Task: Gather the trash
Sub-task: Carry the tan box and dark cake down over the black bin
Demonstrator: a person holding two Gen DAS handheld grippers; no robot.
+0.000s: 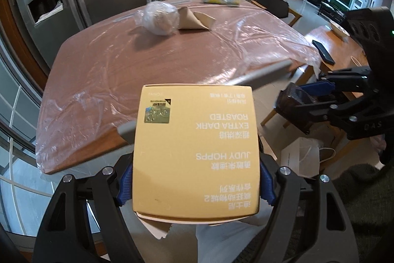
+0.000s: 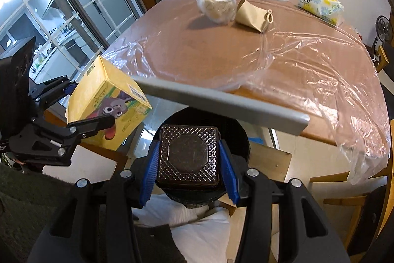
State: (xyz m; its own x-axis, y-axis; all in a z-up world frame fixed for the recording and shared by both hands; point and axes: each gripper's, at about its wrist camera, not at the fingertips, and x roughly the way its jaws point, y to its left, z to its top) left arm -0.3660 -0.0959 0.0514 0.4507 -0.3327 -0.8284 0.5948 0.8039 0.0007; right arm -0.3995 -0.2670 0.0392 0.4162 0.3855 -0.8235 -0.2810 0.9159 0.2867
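Observation:
My left gripper point(image 1: 196, 179) is shut on a yellow coffee box point(image 1: 197, 139), its blue pads point(image 1: 124, 184) pressing both sides. The right wrist view shows the same box point(image 2: 108, 102), with a cartoon print, at the left in that gripper point(image 2: 83, 105). My right gripper point(image 2: 189, 164) is shut on a dark, square, diamond-patterned box point(image 2: 188, 154), held just over a round black bin point(image 2: 236, 130). This dark box point(image 1: 293, 100) also appears at the right of the left wrist view. On the table lie a clear bag of crumpled paper point(image 2: 216, 4) and a brown paper bag point(image 2: 251, 14).
A brown table point(image 2: 197, 46) under a loose plastic sheet fills the middle. A tissue pack point(image 2: 320, 5) lies at its far corner. A grey bar point(image 2: 221, 102) crosses in front of the table edge. White bags point(image 2: 197, 226) lie below the bin. Wooden chairs point(image 2: 357, 201) stand at the right.

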